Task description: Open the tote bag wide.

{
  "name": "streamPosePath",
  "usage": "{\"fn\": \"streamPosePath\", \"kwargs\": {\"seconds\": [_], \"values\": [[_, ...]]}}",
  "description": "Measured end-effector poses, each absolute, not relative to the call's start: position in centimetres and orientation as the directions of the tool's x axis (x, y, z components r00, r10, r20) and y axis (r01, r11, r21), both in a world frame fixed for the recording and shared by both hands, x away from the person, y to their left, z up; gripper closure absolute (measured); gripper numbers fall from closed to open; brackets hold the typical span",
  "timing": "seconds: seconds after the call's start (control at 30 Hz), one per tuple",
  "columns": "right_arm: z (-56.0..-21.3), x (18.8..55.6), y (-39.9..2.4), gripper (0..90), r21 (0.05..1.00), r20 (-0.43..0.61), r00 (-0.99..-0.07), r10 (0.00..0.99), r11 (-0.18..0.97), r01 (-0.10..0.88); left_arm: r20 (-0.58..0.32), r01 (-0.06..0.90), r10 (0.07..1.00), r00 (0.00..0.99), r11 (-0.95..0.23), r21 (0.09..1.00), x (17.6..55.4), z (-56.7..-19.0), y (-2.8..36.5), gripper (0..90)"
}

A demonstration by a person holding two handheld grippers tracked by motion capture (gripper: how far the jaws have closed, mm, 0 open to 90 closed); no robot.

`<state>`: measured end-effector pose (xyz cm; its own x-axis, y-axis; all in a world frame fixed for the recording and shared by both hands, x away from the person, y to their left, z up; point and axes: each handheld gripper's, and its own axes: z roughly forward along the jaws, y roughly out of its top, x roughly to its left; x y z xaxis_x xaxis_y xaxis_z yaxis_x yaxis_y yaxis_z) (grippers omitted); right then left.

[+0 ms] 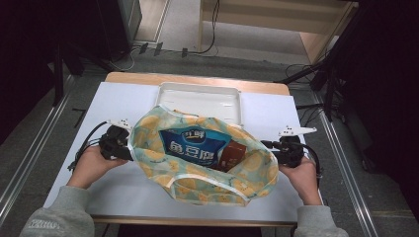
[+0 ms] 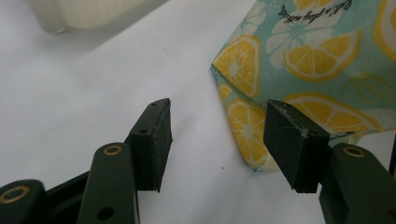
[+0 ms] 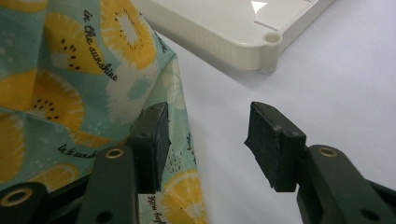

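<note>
The lemon-print bag [image 1: 197, 185] lies on the white bench [image 1: 118, 103], its mouth gaping upward and toward the far side, with its long axis running across the bench from the left hand-held gripper [image 1: 129, 152] to the right hand-held gripper [image 1: 269, 146]. It sits in the middle of the bench, just in front of the white tray [image 1: 200, 96], whose near edge the bag's rim overlaps in the high view. The left hand-held gripper stands spread at the bag's left end; in the left gripper view its two black jaws are wide apart with bare bench between them, and a corner of the bag reaches just to the right-hand jaw, though whether fabric and pad touch cannot be told. The right hand-held gripper is also spread, at the bag's right end; in the right gripper view the bag's edge lies against or just behind the left-hand jaw, while the other jaw stands clear over bare bench, so nothing is pinched. Inside the bag lie a blue snack packet [image 1: 193, 147] with white lettering, tilted, and beside it, toward the right, a dark brown packet [image 1: 231, 154]. The tray's corner [image 3: 268, 42] shows beyond the right hand-held gripper.
</note>
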<state>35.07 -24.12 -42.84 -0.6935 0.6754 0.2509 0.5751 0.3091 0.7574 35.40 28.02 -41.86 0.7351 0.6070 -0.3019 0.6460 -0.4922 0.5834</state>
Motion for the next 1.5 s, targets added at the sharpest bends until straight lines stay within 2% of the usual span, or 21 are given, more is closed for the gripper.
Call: {"fn": "streamPosePath", "kwargs": {"seconds": [0.27, 0.4, 0.73, 1.23, 1.5], "values": [[-42.5, 34.9, -24.2, 49.1, 0.76, 0.257, -0.696, 0.671, 0.304, 0.574, -0.332, 0.658, 0.602, 0.726, -0.47, 0.587, 35.4, -41.5, 28.1, 43.2], [-41.8, 34.6, -24.2, 49.4, 0.765, 0.263, -0.695, 0.669, 0.294, 0.573, -0.319, 0.658, 0.612, 0.723, -0.473, 0.585, 35.3, -40.9, 28.1, 47.7], [-40.5, 34.2, -24.1, 53.0, 0.737, 0.294, -0.709, 0.642, 0.32, 0.596, -0.394, 0.682, 0.582, 0.712, -0.44, 0.584, 35.7, -39.1, 28.4, 50.3], [-35.6, 33.7, -24.9, 56.9, 0.743, 0.313, -0.727, 0.611, 0.319, 0.588, -0.388, 0.657, 0.551, 0.739, -0.459, 0.598, 35.3, -35.1, 28.8, 51.5], [-33.4, 33.0, -24.0, 57.1, 0.749, 0.3, -0.75, 0.589, 0.341, 0.568, -0.388, 0.635, 0.518, 0.763, -0.484, 0.602, 34.8, -32.2, 28.2, 51.4]]}}
